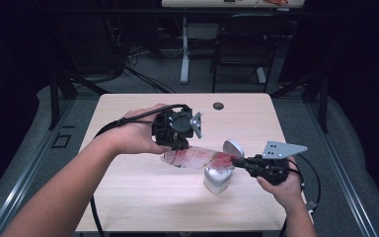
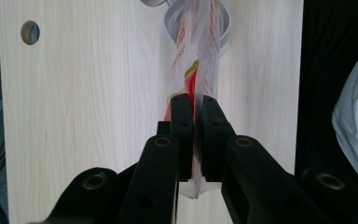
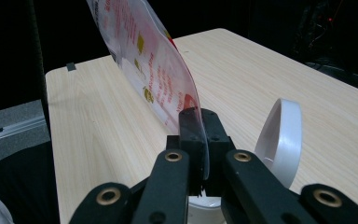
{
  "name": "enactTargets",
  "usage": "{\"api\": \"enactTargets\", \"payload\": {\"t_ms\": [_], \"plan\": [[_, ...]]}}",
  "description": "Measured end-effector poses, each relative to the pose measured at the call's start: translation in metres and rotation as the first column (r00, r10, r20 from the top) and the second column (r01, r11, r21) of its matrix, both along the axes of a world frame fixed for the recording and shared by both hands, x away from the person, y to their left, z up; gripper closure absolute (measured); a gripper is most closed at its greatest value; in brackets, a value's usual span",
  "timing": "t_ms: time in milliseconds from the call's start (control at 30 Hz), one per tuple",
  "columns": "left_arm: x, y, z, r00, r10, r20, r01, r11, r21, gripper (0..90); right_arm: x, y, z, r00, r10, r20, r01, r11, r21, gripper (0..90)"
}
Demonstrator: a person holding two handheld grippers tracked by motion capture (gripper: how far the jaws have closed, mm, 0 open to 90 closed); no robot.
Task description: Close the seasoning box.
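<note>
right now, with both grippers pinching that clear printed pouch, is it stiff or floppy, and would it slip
Probably floppy: the pouch spans between the left gripper and the right gripper and curves like thin film. Likely light, since it hangs flat and looks empty. The glossy plastic may slip, though both jaw pairs pinch it tightly near its ends.

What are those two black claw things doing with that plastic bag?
A person holds a gripper in each hand, and both are pinching the same clear plastic bag with red print. The left gripper is clamped on one end and the right gripper on the other, so the bag hangs stretched between them above the wooden table. Right under the bag stands a small white container with its lid flipped up.
</note>
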State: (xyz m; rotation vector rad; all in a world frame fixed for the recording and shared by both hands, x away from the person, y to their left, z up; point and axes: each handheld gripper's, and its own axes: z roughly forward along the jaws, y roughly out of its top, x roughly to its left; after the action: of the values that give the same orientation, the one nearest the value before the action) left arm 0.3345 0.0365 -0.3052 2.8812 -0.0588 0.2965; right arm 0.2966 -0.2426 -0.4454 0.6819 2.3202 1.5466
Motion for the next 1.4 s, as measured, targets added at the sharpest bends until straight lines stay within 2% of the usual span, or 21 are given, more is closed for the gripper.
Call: {"api": "enactTargets", "payload": {"t_ms": [167,500,967,1167,1400], "plan": [[0.002,0.004,-0.005,1.0000,0.003,-0.005,-0.002,1.0000,0.007,86.2,-0.001,0.002,0.001,1.0000,0.005,0.008,-0.006,1.000,0.008,90.0],[0.003,0.013,-0.012,0.9998,0.007,-0.019,-0.007,1.0000,-0.006,86.3,-0.001,0.006,0.004,0.9998,0.002,0.022,-0.002,1.000,0.022,90.0],[0.001,0.034,-0.029,0.9986,0.032,-0.042,-0.034,0.9982,-0.050,86.3,0.002,0.018,0.012,0.9989,0.024,0.041,-0.025,1.000,0.010,90.0],[0.003,0.048,-0.037,0.9969,0.051,-0.059,-0.057,0.9942,-0.091,86.4,0.003,0.026,0.018,0.9977,0.046,0.050,-0.046,0.999,-0.002,90.0],[0.003,0.056,-0.044,0.9962,0.059,-0.065,-0.066,0.9911,-0.115,86.3,0.005,0.031,0.020,0.9967,0.070,0.041,-0.070,0.998,0.008,90.0]]}}
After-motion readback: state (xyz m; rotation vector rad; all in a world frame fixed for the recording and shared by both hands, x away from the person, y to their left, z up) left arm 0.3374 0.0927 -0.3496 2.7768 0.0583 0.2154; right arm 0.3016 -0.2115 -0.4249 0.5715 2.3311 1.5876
